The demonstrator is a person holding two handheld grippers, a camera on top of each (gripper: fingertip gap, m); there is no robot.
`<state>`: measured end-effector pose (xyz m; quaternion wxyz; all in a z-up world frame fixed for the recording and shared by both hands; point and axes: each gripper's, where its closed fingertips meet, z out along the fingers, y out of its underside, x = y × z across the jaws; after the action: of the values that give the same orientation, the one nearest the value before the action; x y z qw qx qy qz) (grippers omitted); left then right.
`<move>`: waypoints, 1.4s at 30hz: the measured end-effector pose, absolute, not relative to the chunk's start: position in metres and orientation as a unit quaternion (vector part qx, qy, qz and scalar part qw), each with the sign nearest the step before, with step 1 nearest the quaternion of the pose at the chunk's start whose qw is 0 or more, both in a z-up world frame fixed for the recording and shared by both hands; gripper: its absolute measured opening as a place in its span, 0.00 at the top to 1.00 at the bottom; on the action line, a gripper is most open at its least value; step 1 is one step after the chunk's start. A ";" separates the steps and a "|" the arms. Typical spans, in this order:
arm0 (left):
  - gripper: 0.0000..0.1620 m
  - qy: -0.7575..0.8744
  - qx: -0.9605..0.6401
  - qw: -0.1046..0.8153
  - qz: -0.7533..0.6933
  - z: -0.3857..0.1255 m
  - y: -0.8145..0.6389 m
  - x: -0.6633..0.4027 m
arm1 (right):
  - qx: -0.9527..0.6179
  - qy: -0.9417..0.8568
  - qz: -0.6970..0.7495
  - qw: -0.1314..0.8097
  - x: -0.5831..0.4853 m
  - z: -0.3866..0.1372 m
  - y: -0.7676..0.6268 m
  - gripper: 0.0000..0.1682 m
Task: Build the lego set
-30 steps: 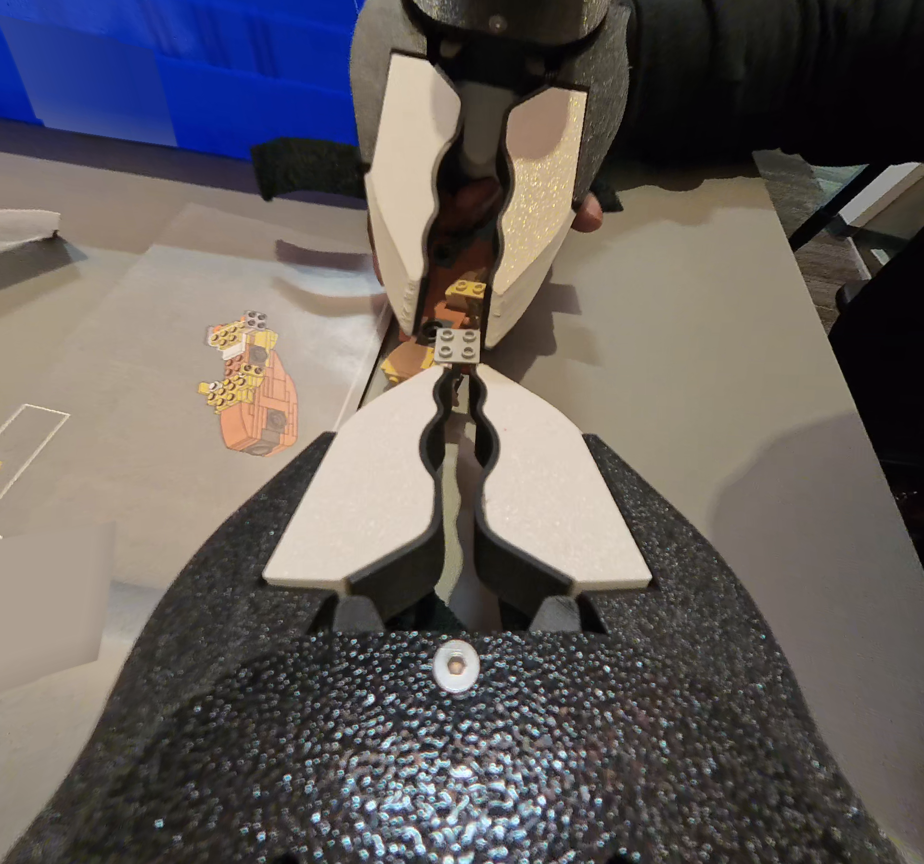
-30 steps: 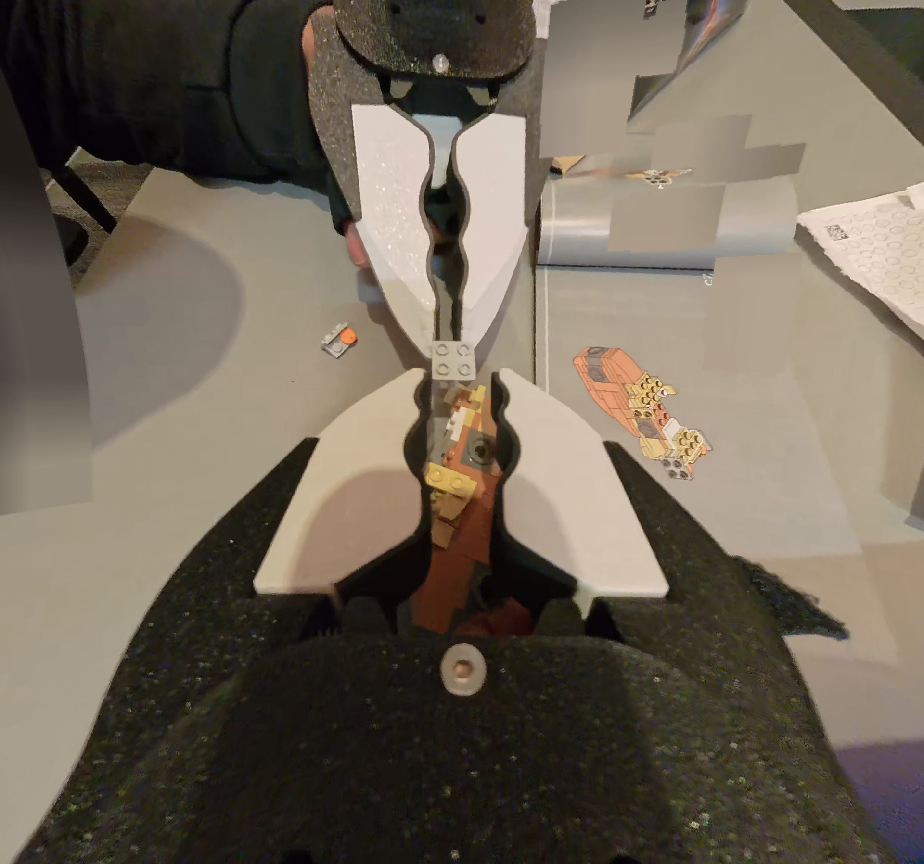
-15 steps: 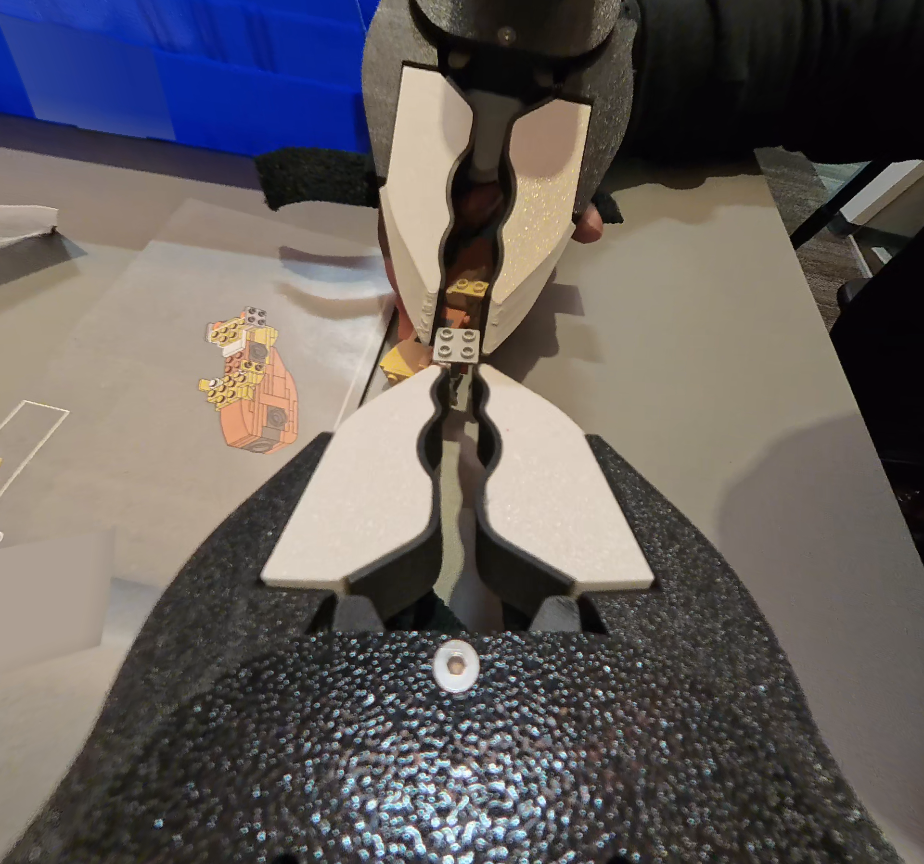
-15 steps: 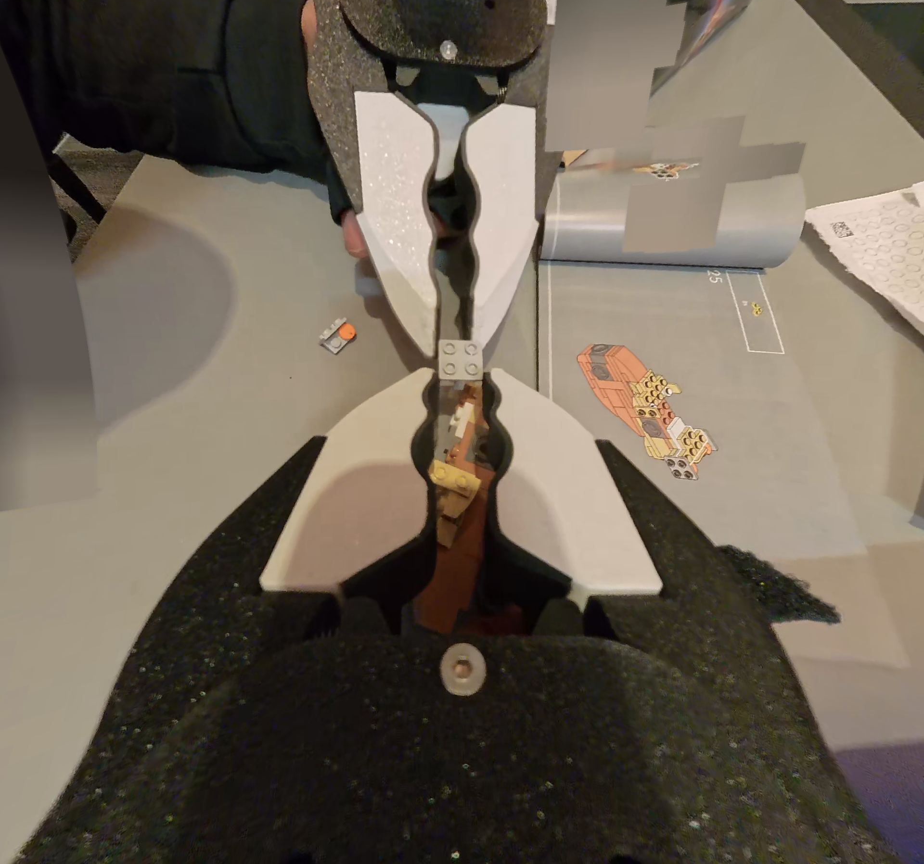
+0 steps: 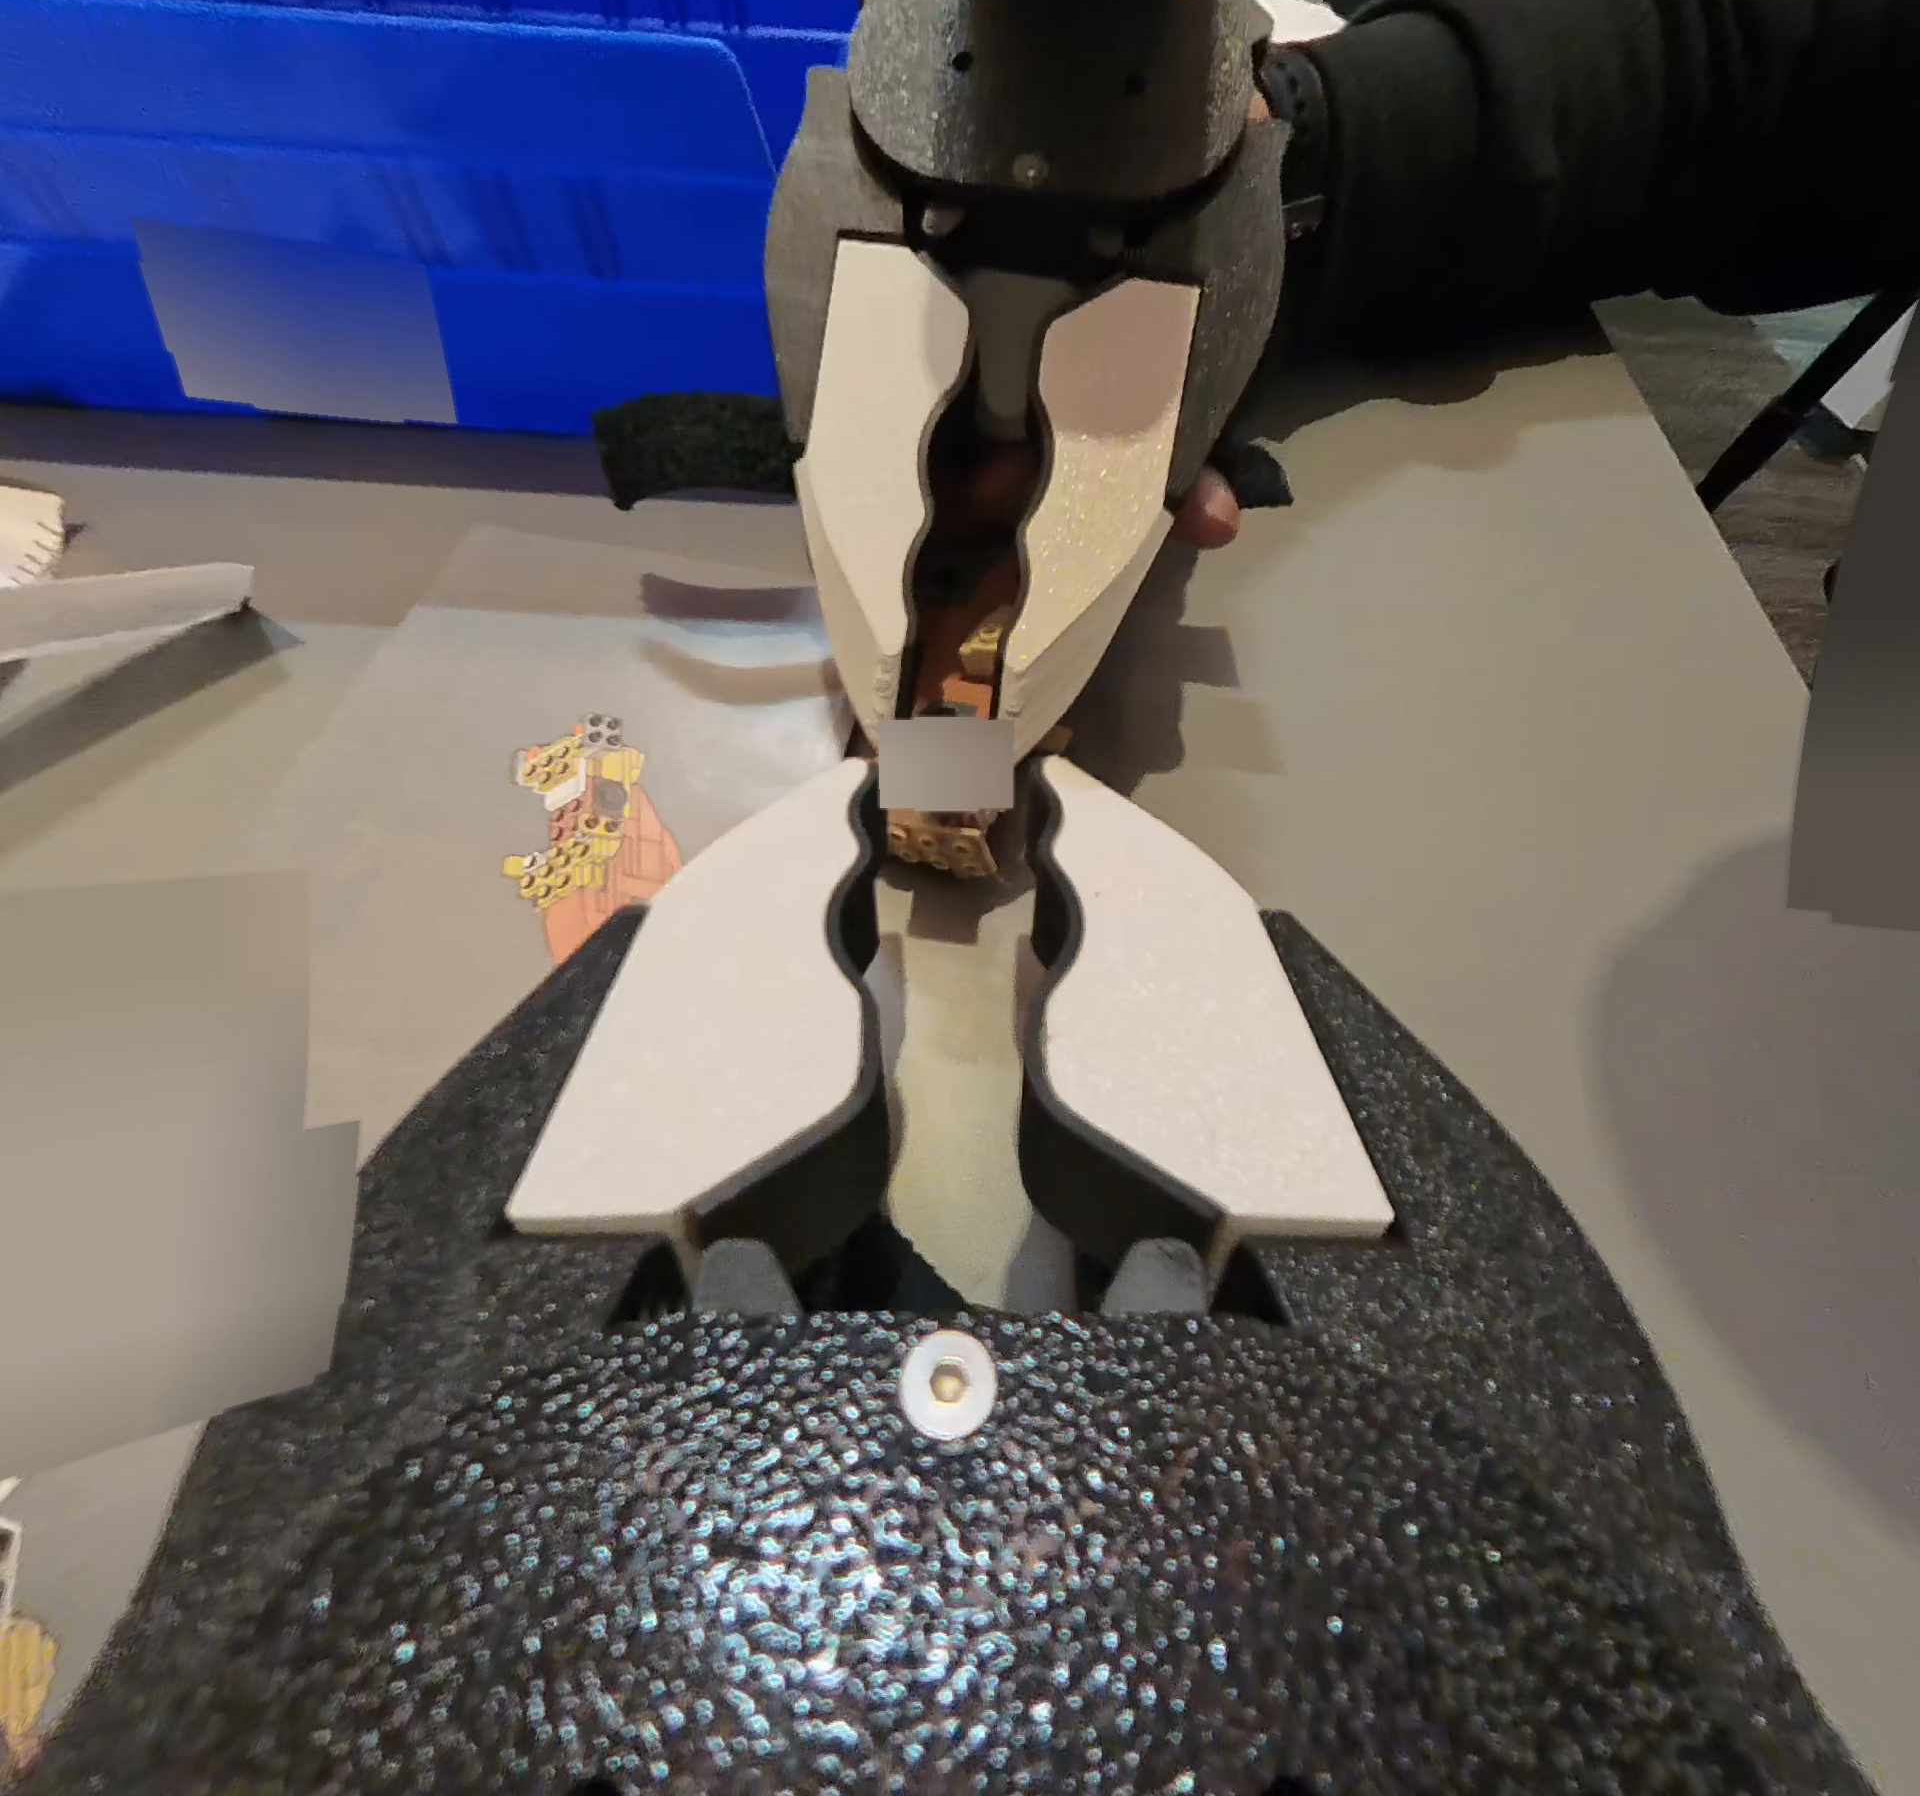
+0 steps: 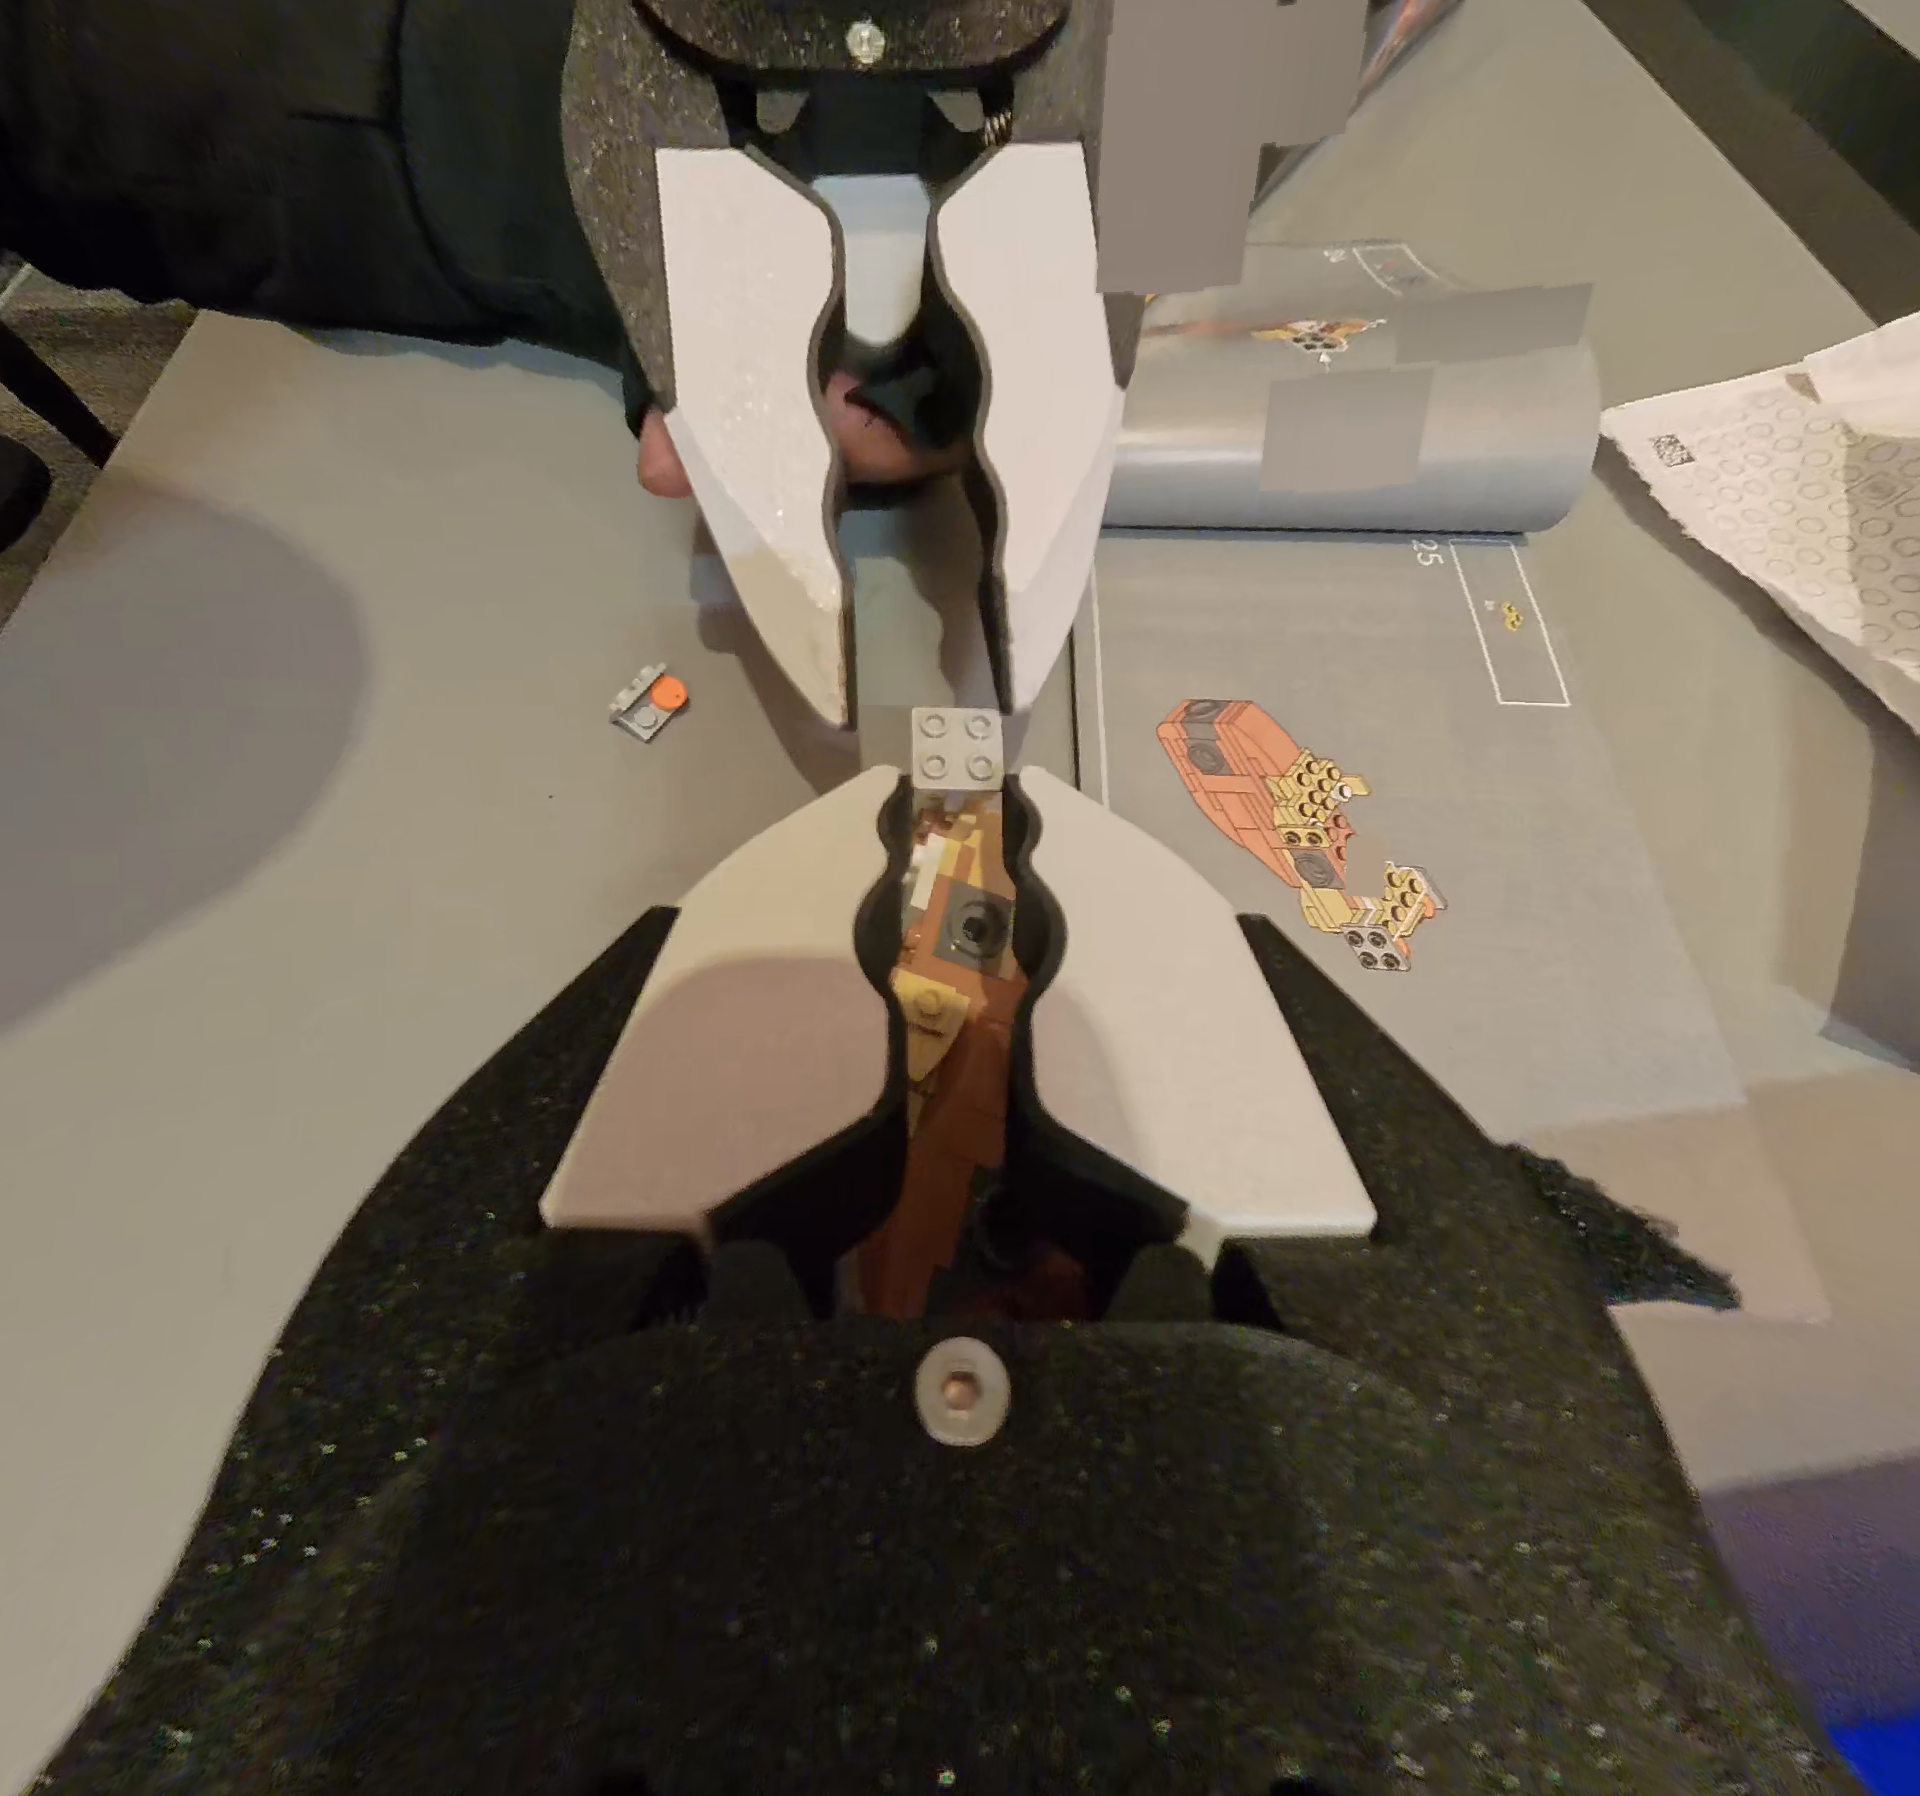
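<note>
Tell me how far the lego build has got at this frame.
Done: the grey plate looks seated on the front end of the brown model. In hand: the right gripper is shut on that model; the left gripper faces it, jaws open, clear of the plate. Left: a small grey-and-orange piece lies loose on the table, not yet attached.
</note>
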<state>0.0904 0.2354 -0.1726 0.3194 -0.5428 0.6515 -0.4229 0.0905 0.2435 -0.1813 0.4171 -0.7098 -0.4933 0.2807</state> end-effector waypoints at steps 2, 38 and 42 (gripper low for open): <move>0.85 0.659 -0.540 0.321 -0.414 -0.175 0.234 0.093 | -0.710 -0.496 0.277 0.417 0.090 -0.182 0.243 0.91; 0.91 0.664 -0.559 0.287 -0.405 -0.184 0.240 0.088 | -0.731 -0.554 0.150 0.369 0.108 -0.211 0.241 0.79; 0.91 0.659 -0.565 0.272 -0.414 -0.185 0.238 0.087 | -0.722 -0.561 0.156 0.373 0.108 -0.211 0.240 0.79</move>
<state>0.0870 0.2382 -0.1846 0.2719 -0.5655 0.6592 -0.4145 0.1078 0.2405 -0.2112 0.3734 -0.7219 -0.5613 0.1562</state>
